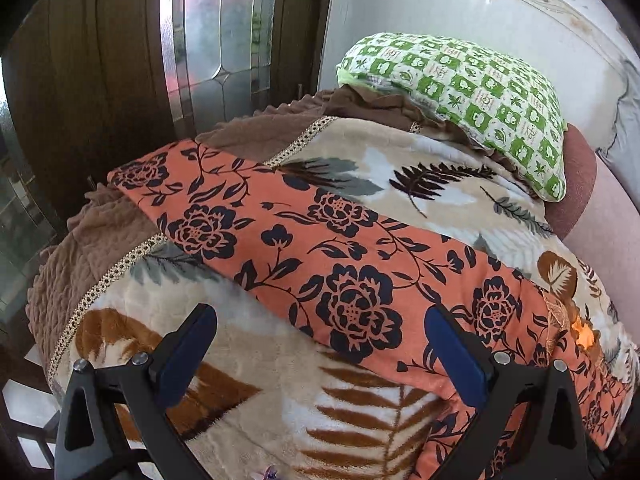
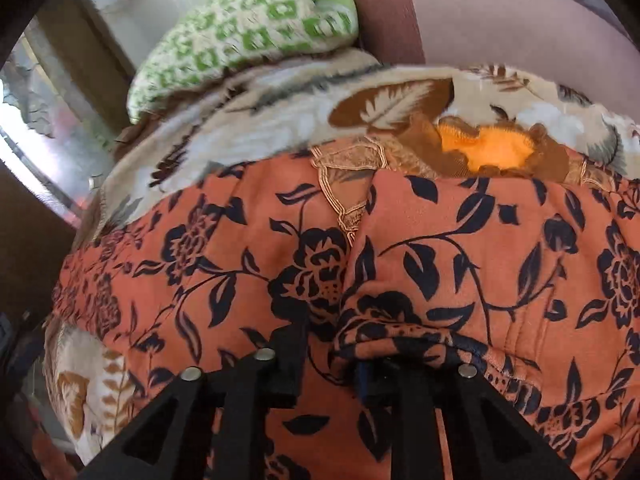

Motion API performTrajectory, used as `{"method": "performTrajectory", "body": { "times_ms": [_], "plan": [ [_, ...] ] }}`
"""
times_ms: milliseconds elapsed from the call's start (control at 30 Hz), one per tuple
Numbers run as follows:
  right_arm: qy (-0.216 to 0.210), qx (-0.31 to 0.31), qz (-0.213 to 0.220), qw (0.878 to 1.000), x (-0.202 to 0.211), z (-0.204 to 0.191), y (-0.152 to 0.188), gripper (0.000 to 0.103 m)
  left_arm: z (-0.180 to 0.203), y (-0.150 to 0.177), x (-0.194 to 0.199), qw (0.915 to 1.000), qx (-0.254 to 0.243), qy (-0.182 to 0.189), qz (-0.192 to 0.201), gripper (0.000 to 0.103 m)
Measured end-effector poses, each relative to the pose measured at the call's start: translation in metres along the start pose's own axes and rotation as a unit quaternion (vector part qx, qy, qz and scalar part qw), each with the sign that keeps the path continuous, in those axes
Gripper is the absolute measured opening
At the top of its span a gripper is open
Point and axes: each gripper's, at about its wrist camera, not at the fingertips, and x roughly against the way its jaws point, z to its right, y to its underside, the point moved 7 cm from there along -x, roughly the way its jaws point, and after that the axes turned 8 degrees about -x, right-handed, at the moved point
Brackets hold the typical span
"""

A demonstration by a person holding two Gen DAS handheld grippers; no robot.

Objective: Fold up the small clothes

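Left gripper (image 1: 320,344) hangs with its jaws spread wide and empty above the leaf-print blanket (image 1: 248,368), the orange floral garment (image 1: 320,256) running from ten o'clock to four o'clock beyond its blue pads (image 1: 188,356). Right gripper (image 2: 328,360), seen only in its own view, has its jaws nearly together with a bunched fold of that garment (image 2: 400,344) between them; whether they pinch it cannot be told. The green-checked pillow (image 1: 472,96) lies at one o'clock in the left view, and only the right view clearly shows the garment's orange lining (image 2: 488,152) at twelve o'clock.

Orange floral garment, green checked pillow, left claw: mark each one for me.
Orange floral garment (image 1: 320,240): left wrist view, middle of the folded strip.
Green checked pillow (image 1: 480,96): left wrist view, its top face.
Left claw (image 1: 320,356): left wrist view, midway between its blue fingertips.
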Motion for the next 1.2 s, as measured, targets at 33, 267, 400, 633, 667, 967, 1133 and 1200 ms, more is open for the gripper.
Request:
{"method": "performTrajectory", "body": {
  "times_ms": [33,267,400,633,667,967,1133,1200],
  "plan": [
    [-0.014,-0.006,-0.008,1.000,0.004,0.004,0.003,0.025,0.000,0.001,-0.001,1.0000,0.002,0.002,-0.004,0.103],
    [-0.057,0.001,-0.019,0.998,0.052,0.039,0.022,0.030,0.007,0.005,-0.007,0.9993,0.015,0.024,-0.027,0.103],
    [-0.147,-0.151,-0.004,0.978,0.061,0.075,0.006,0.031,0.003,0.005,-0.006,0.9989,0.025,0.029,-0.027,0.103],
    [-0.232,-0.425,-0.011,0.875,0.028,0.116,0.005,0.034,-0.017,0.004,-0.013,0.9976,0.051,0.027,-0.038,0.103],
    [-0.226,-0.427,-0.001,0.875,0.030,0.110,0.002,0.034,-0.020,0.003,-0.013,0.9975,0.055,0.025,-0.037,0.103],
    [-0.142,-0.003,-0.031,0.989,0.044,-0.089,-0.019,0.065,-0.052,-0.001,-0.016,0.9944,0.099,-0.004,-0.037,0.103],
    [-0.047,0.113,-0.075,0.990,0.028,-0.086,0.027,0.065,-0.071,0.000,-0.019,0.9918,0.119,-0.013,-0.044,0.103],
    [-0.070,0.073,-0.053,0.993,0.040,-0.060,0.023,0.065,-0.077,0.000,-0.018,0.9907,0.128,-0.015,-0.044,0.103]
  ]
}}
